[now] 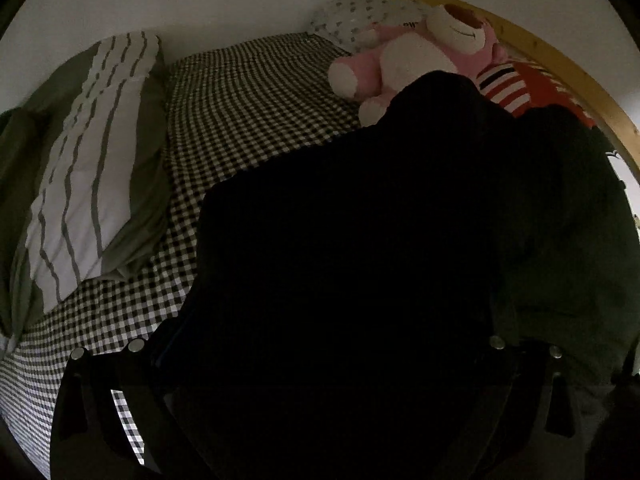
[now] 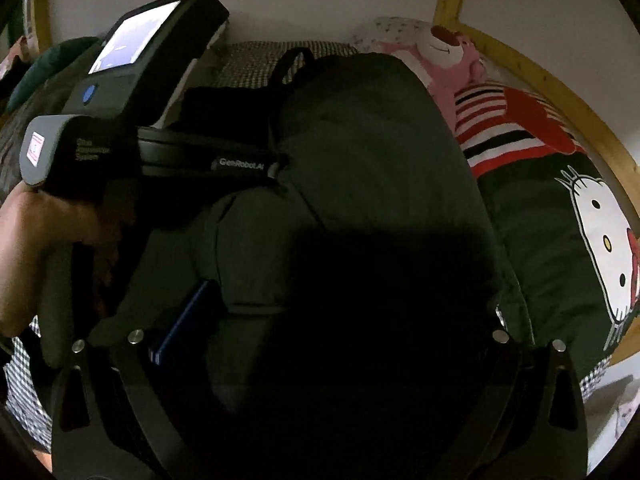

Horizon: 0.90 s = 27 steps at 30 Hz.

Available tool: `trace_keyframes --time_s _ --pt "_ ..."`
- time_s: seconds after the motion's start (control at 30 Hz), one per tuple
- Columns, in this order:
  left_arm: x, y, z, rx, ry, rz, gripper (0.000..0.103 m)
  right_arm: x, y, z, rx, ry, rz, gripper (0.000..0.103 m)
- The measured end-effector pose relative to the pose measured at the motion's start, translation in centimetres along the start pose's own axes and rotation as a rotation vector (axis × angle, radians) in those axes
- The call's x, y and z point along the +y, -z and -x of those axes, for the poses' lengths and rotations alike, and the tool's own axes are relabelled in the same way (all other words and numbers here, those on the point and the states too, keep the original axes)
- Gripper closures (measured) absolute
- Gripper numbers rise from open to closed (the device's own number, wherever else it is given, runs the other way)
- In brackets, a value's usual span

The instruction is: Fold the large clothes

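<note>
You are working in a home bedroom, on a bed. A black-and-white gingham sheet (image 1: 248, 120) covers the mattress, with a green-and-white striped pillow (image 1: 88, 168) lying beside the white wall. A pink plush bear (image 1: 420, 52), a dotted pillow (image 1: 356, 16) and a cartoon-cat cushion (image 2: 592, 248) crowd the head end against a yellow wooden bed frame (image 1: 560, 68).
</note>
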State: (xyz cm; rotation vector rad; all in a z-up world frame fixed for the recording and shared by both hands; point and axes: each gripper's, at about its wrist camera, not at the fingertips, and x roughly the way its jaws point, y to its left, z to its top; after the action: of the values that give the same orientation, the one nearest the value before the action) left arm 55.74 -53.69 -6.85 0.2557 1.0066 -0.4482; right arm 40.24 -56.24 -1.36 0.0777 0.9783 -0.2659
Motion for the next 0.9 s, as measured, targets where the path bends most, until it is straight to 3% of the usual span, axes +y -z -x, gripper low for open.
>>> trace_keyframes --time_s 0.07,0.13,0.2,0.23,0.27,0.33,0.43,0.63,0.9 --pt "1.4 -0.3 0.9 -0.005 0.042 0.011 0.004 0.2 -0.1 1.1 -0.028 0.005 0.005 0.003" --pt "3.7 0.7 4.0 -0.095 0.085 0.047 0.005 0.3 0.3 3.0 -0.058 -0.006 -0.008 0.003" --pt "5.0 2.5 7.7 -0.191 -0.002 0.094 0.005 -0.3 0.9 5.5 -0.109 -0.055 -0.06 0.003" --pt "5.4 3.7 10.2 -0.239 -0.085 0.109 0.005 -0.7 1.3 7.0 -0.151 -0.081 -0.089 0.003" --pt "5.8 4.8 12.0 -0.273 -0.105 0.105 0.005 -0.9 1.7 8.4 -0.198 -0.098 -0.107 0.003" --pt "5.9 7.5 15.7 -0.312 -0.095 0.074 0.005 -0.7 2.6 11.3 -0.257 -0.045 -0.095 0.003" --pt "6.0 12.1 19.9 -0.29 -0.142 0.069 0.005 -0.1 4.3 15.4 -0.322 0.015 -0.104 0.003" --pt "5.1 20.7 26.3 -0.253 -0.168 0.07 0.005 1.1 8.1 20.6 -0.234 -0.005 -0.142 0.003" --pt "4.2 29.0 32.9 -0.187 -0.136 0.088 0.005 2.4 15.1 26.7 -0.178 0.031 -0.085 0.003"
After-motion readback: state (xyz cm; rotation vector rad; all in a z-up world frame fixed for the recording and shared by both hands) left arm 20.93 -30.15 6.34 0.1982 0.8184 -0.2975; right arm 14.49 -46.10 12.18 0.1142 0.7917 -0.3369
